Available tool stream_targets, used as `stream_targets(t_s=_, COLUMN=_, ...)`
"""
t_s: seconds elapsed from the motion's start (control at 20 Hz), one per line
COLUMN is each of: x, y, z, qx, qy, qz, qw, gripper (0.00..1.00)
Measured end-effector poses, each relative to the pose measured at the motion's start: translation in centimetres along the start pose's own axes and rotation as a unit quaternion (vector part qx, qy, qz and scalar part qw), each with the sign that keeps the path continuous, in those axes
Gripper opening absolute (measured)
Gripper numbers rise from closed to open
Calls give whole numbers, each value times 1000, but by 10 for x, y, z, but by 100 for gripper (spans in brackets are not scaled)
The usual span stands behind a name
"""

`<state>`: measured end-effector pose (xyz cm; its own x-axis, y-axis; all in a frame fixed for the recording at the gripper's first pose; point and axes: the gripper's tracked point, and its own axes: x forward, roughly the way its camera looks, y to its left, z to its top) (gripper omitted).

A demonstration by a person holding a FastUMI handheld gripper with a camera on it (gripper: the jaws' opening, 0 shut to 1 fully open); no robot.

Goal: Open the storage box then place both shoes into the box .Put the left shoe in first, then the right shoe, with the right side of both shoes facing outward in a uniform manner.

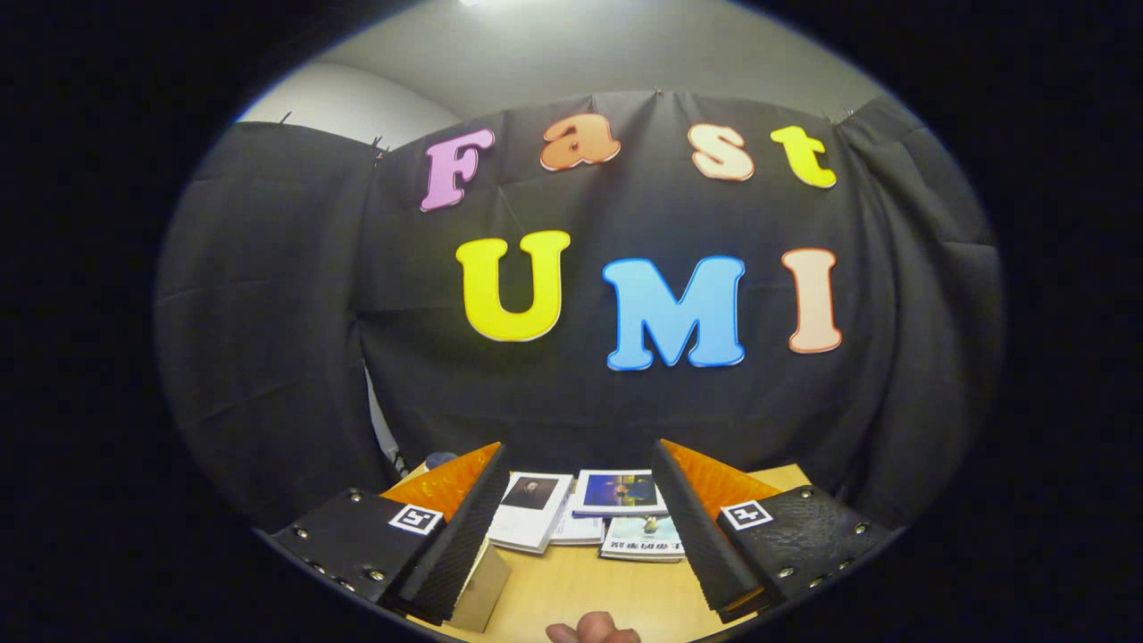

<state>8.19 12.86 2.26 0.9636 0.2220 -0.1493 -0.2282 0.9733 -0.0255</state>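
Gripper (576,518) fingers spread wide apart, grasping nothing, held level and aimed at the booth wall. Between and just beyond the fingers: a few booklets (580,518) lying flat on the wooden table (571,589). A tan cardboard piece (478,589) sits under the left finger; cannot tell if it belongs to the storage box. A person's fingertips (594,630) show at the near table edge. Shoes likely lie below the fingers' line, so the next move probably calls for tilting down first.
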Motion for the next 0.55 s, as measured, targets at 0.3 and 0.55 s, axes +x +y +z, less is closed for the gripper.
stream_targets(t_s=0.3, x=-28, y=-28, z=37, qx=6, qy=-86, qz=-41, qw=995, gripper=98)
stream_targets(t_s=0.55, x=-25, y=-47, z=32, qx=25, qy=-81, qz=-44, qw=995, gripper=98)
